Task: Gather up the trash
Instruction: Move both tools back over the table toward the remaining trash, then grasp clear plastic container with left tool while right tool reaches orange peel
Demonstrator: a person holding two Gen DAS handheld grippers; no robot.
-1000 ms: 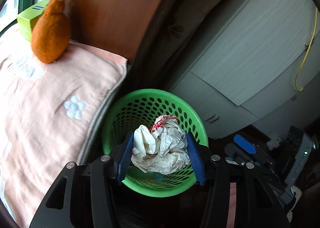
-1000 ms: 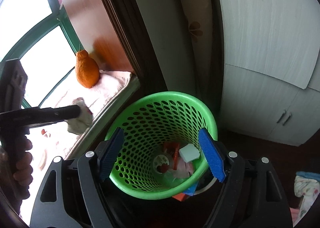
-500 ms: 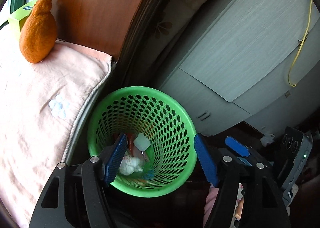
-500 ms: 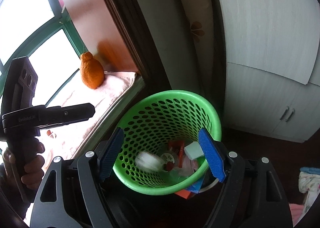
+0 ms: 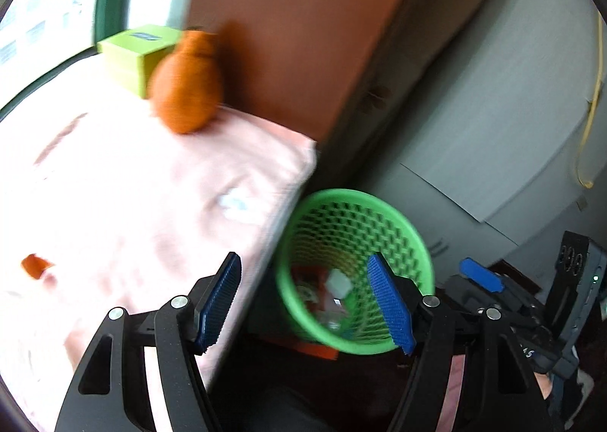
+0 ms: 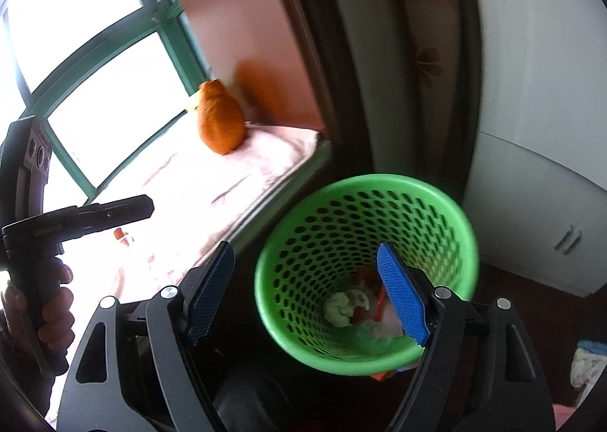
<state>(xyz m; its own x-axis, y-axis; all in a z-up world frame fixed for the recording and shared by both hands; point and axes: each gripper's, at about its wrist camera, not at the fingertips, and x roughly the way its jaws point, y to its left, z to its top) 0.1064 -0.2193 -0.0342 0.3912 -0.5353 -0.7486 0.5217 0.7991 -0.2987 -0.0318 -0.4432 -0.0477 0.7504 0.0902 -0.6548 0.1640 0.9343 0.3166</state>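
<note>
Both grippers are empty, with the jaws standing wide apart: the left gripper [image 5: 303, 303] hangs over the edge of the pink blanket [image 5: 125, 204], and the right gripper [image 6: 307, 291] is above the green basket [image 6: 428, 193]. Inside the basket lies a crumpled ball of paper [image 6: 343, 308] on top of other small rubbish, red and white pieces that are too blurred to name. So a good part of the collecting seems done, because this trash is already at the bottom of the basket. What is left, as far as one can judge, is a small orange scrap [image 5: 35, 265] lying on the blanket, well apart from the basket; it looks like a piece of peel, though the blur makes this uncertain. A whole orange fruit [image 5: 186, 90] and a green box [image 5: 132, 56] stand near the window, touching each other or nearly so, and probably they are not trash. The left gripper is the nearer one to the scrap.
</note>
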